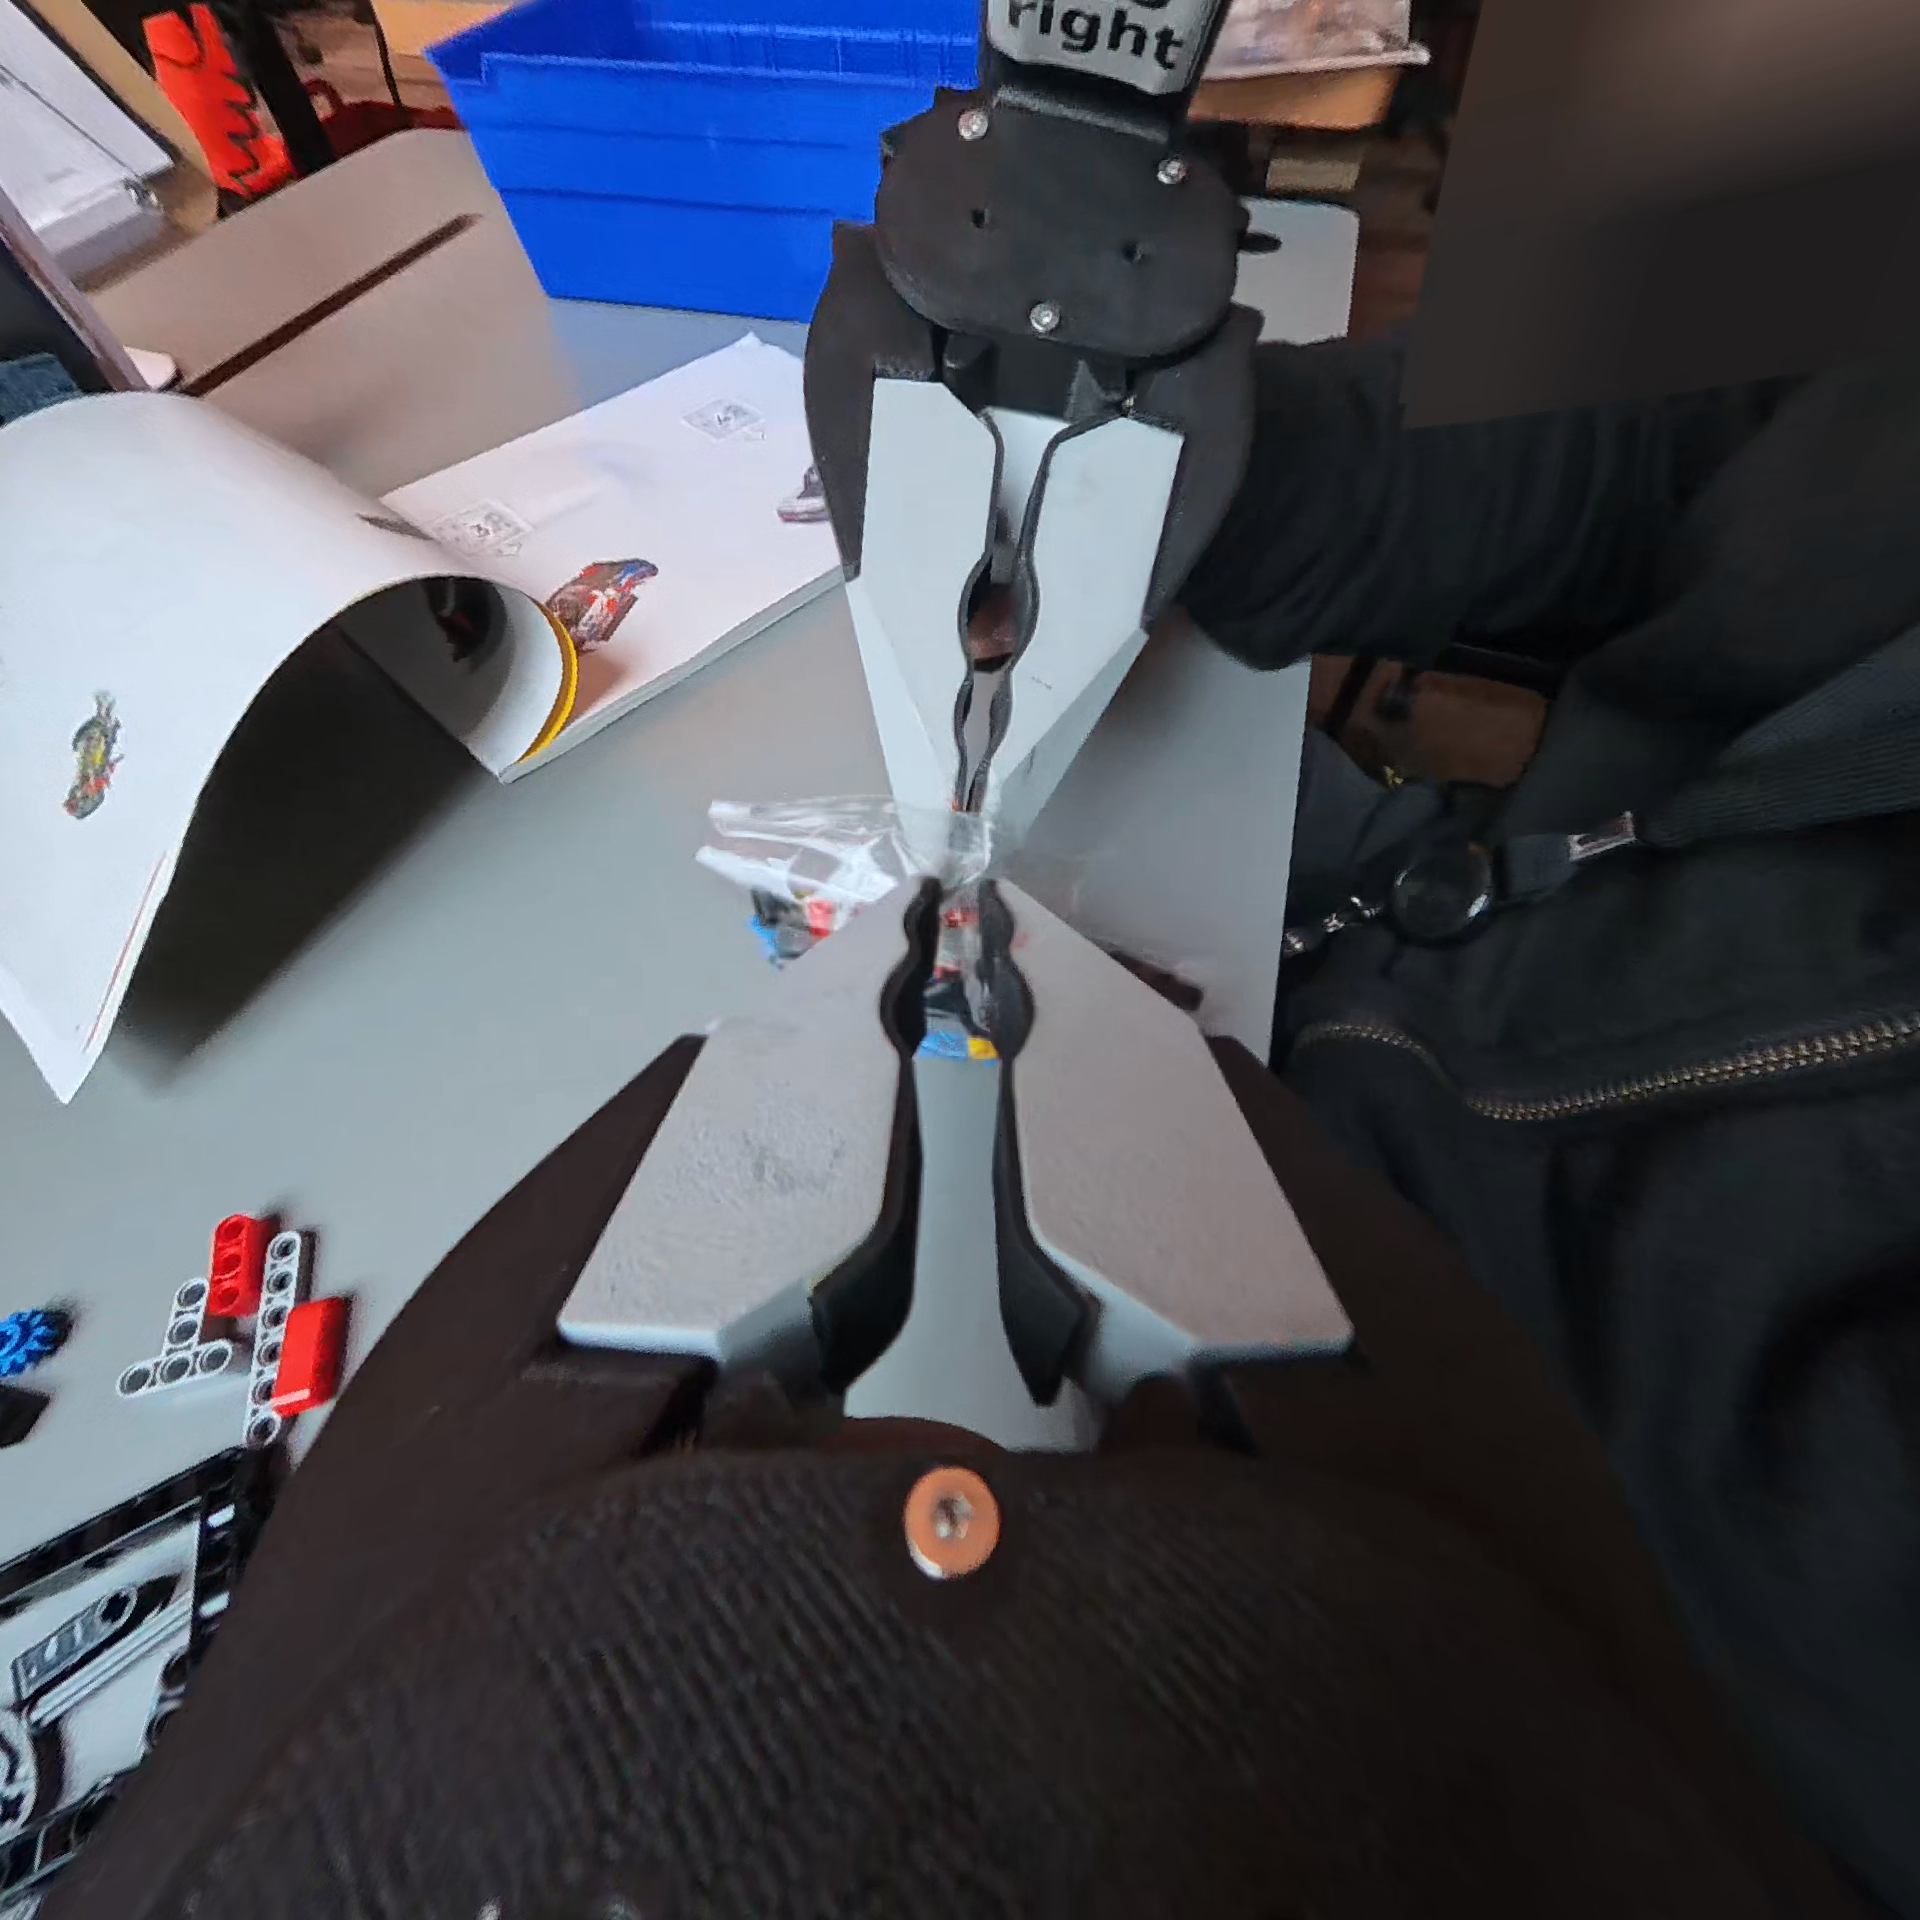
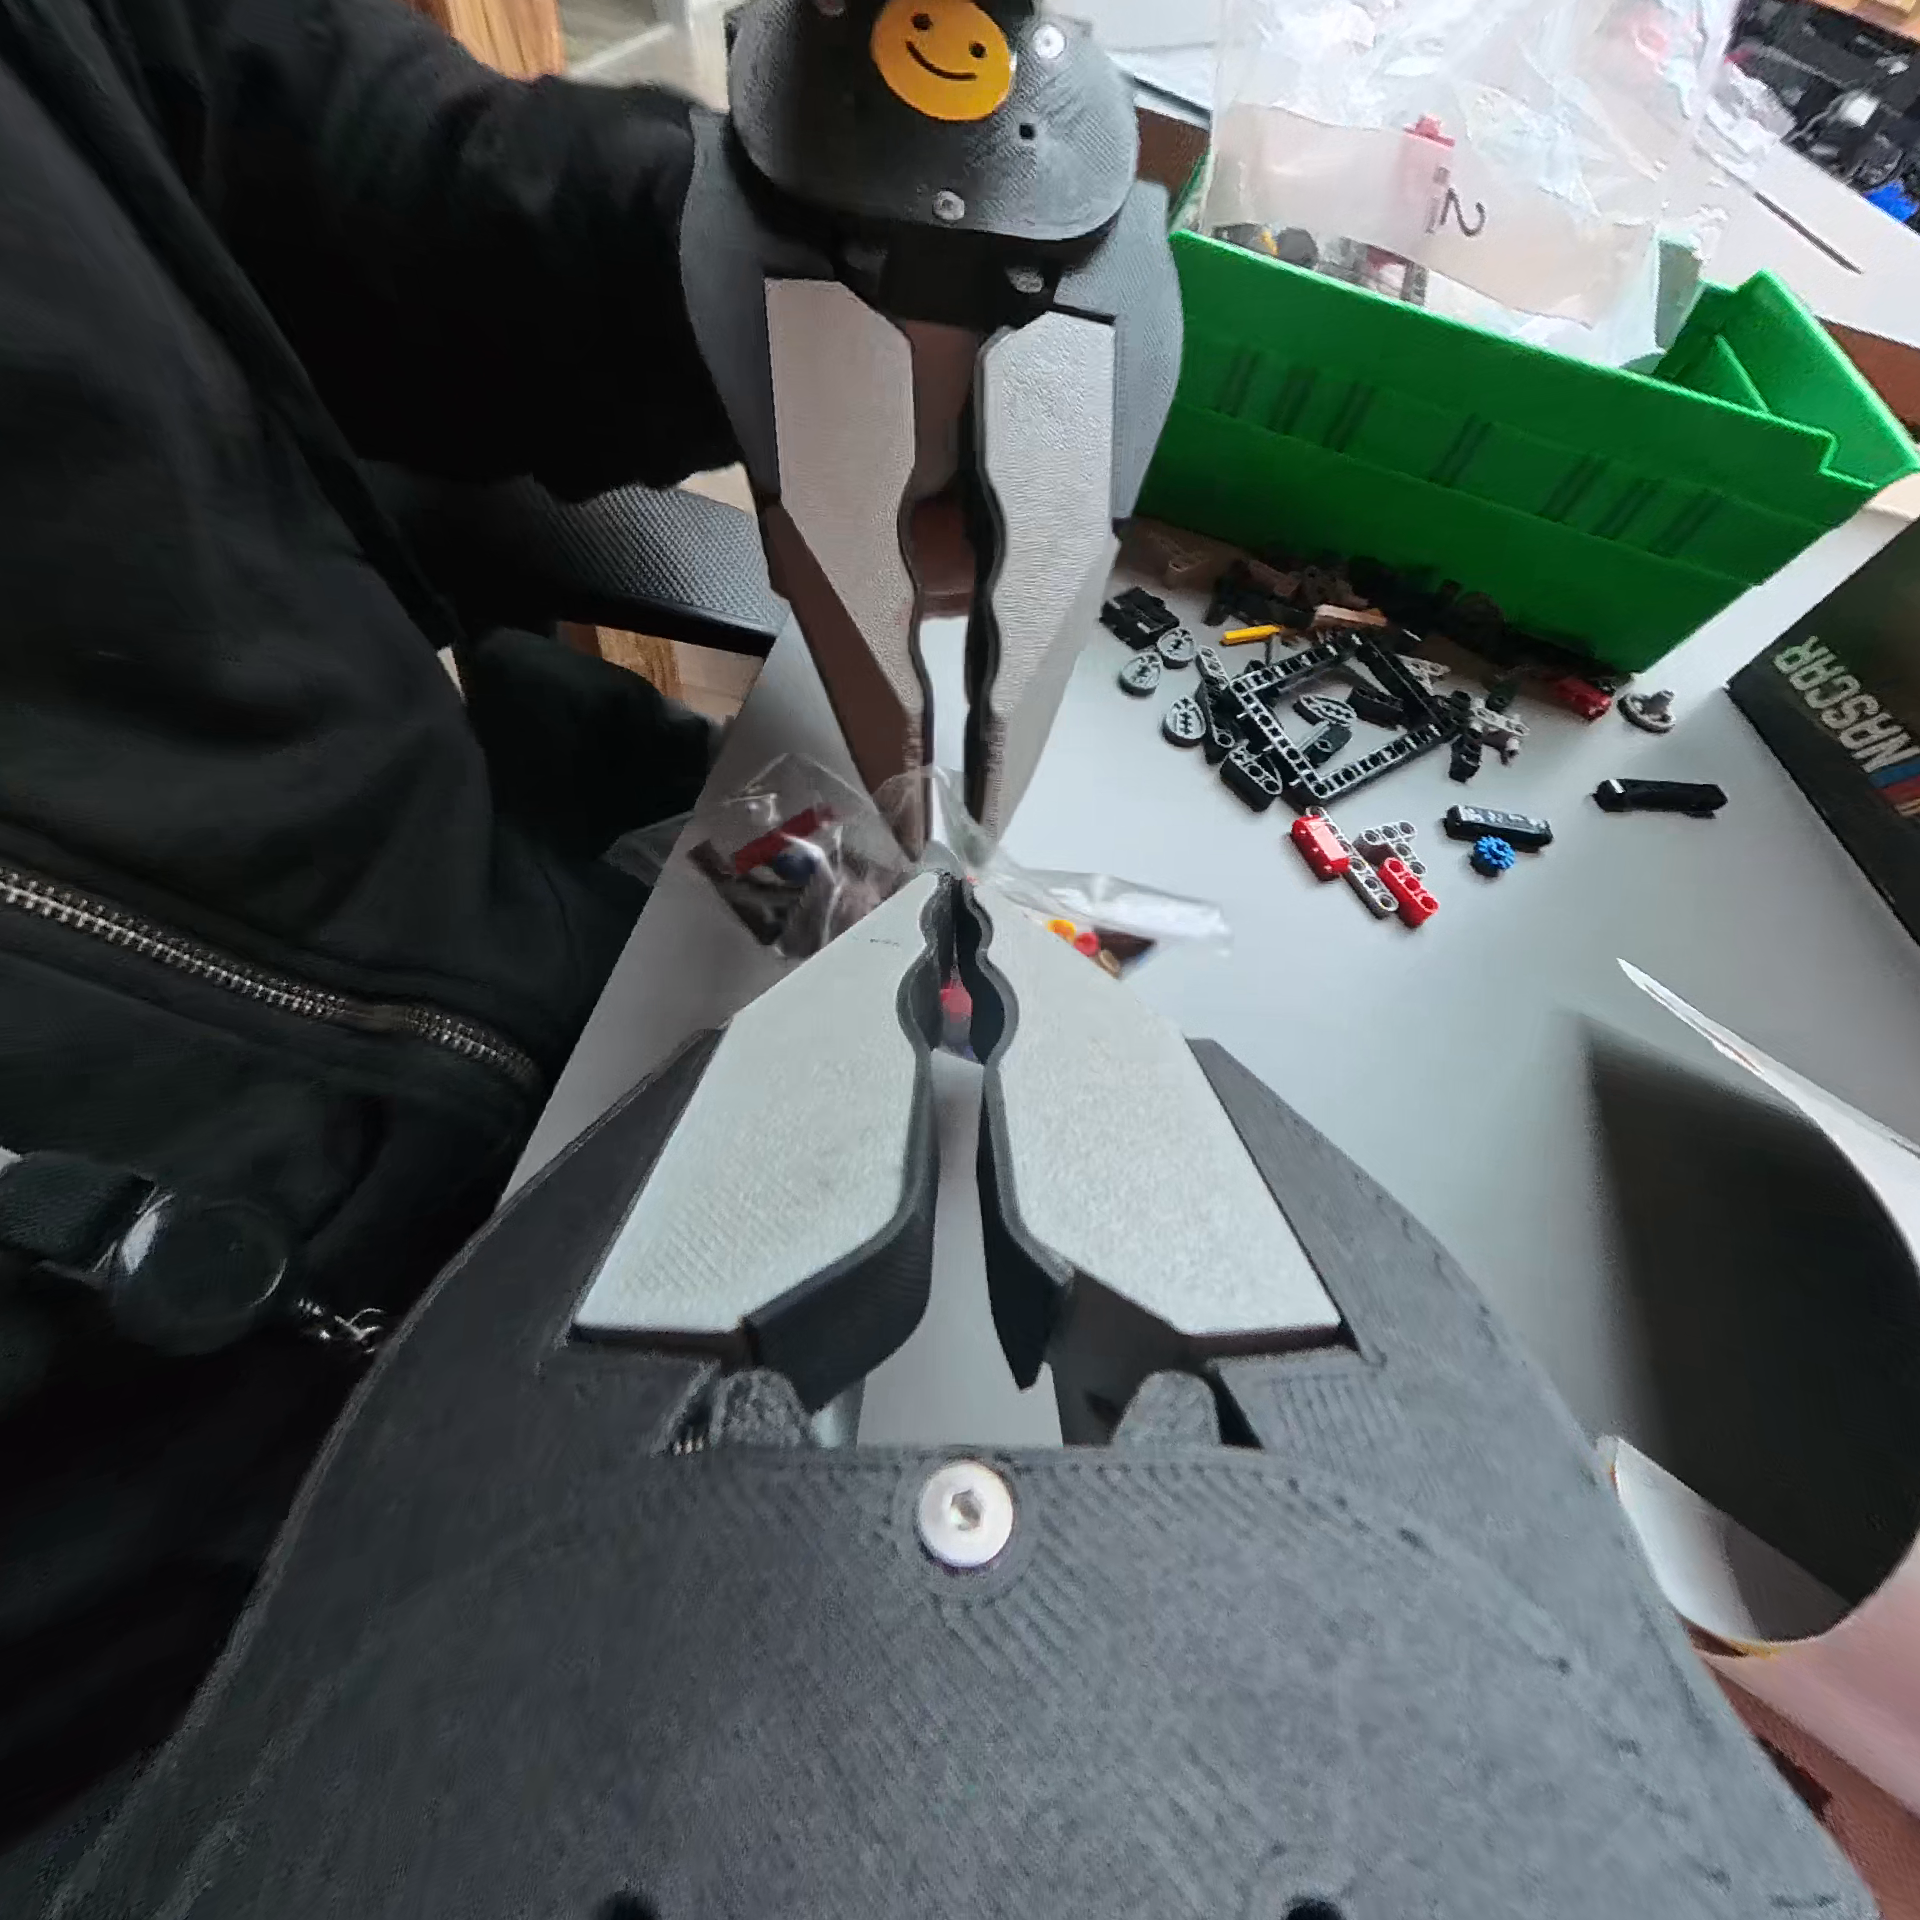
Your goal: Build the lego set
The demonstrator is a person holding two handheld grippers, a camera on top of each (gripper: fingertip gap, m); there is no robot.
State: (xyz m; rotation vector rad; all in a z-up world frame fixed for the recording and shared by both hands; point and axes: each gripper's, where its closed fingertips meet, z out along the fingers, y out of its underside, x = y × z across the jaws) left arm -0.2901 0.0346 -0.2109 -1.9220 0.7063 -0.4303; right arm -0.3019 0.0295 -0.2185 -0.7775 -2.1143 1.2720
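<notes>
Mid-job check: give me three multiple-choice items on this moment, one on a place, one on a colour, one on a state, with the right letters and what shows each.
1. Where is the small clear bag of pieces?
A. inside the green bin
B. between the two grippers' tips, above the table edge
C. on the open booklet

2. What colour is the bin behind the loose pieces in the right wrist view?
A. green
B. yellow
C. white

3. What state are the grippers in?
A. both wide open
B. only the left gripper holds the bag
C. both shut on the bag

Answers: 1 B, the bag hangs pinched where the tips meet. 2 A, its walls are plainly green. 3 C, the left gripper and right gripper each pinch the plastic.
</notes>
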